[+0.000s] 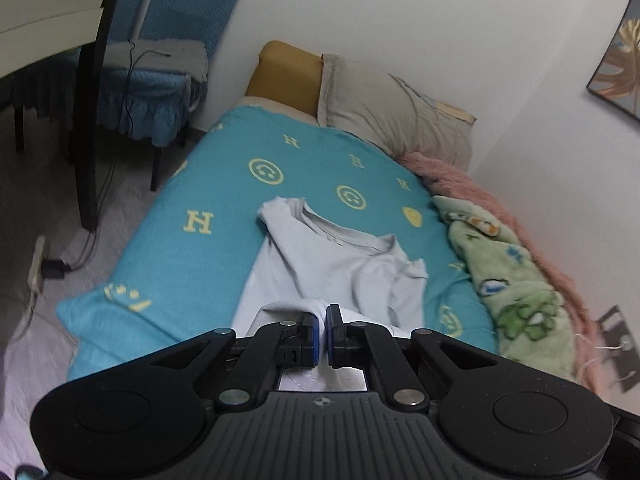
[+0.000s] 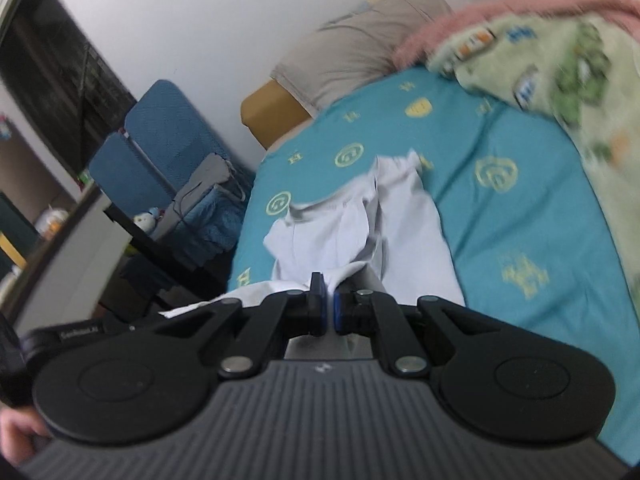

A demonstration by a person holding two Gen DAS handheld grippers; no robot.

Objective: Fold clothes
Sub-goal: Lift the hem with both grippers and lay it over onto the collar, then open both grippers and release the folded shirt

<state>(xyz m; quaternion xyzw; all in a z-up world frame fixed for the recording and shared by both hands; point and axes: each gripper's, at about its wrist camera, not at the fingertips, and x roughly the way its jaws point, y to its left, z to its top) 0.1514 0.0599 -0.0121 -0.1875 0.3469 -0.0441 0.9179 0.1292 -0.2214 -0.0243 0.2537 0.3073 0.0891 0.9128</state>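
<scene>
Both pinch white shirt [image 1: 340, 264] | left gripper [image 1: 323, 316], right gripper [image 2: 329, 294] clamped | sheet [image 1: 192, 248] prints "H" (smileys too)

We hold a claw in each hand, and both point forward and somewhat downward. Our left claw [image 1: 323, 316] has its two blue-padded fingers [image 1: 314, 334] drawn together, a fold of pale cloth pinched between the pads. Our right claw [image 2: 327, 292] is likewise closed, its fingers [image 2: 317, 300] nipping a bunch of the same pale cloth at their tips. The right view is blurred. At the lower left edge of that view a bit of our hand [image 2: 14, 436] shows beside the claw's body.
</scene>
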